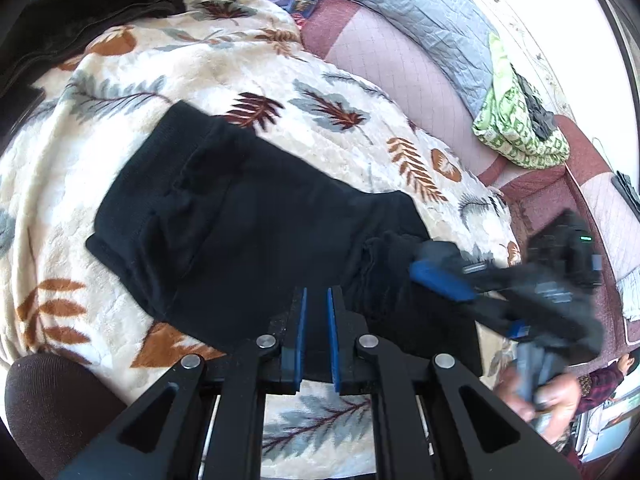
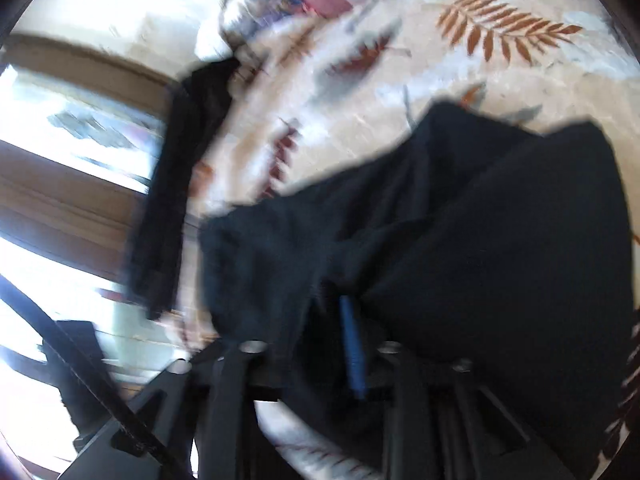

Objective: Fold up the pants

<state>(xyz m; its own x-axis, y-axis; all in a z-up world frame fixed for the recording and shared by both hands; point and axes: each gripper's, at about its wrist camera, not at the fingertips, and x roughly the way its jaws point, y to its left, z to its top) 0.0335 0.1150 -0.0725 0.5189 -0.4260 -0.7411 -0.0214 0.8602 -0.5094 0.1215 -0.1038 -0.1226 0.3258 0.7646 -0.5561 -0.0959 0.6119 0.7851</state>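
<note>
The left gripper [image 1: 316, 300], black-framed with blue-padded fingers, hovers just above the near edge of the black fabric pants [image 1: 240, 216] with a narrow gap between its pads and nothing in them. To its right, the right gripper [image 1: 416, 264], motion-blurred and held in the person's hand [image 1: 540, 396], is clenched on a bunched fold of the same garment at its right end; in the right wrist view dark cloth wraps over the right gripper [image 2: 340, 320], leaving only one blue pad [image 2: 352, 344] showing. The pants lie partly folded across a cream plush blanket printed with rust and grey leaves [image 1: 224, 72], one end spread flat toward the left and the gathered end toward the right. Beyond the blanket runs a pink quilted mattress cover [image 1: 392, 68], with a crumpled grey-blue quilt [image 1: 408, 4] farther back and a green-and-white patterned cloth [image 1: 516, 128] heaped at its right. Another dark garment [image 1: 100, 4] lies at the blanket's far left corner.
</note>
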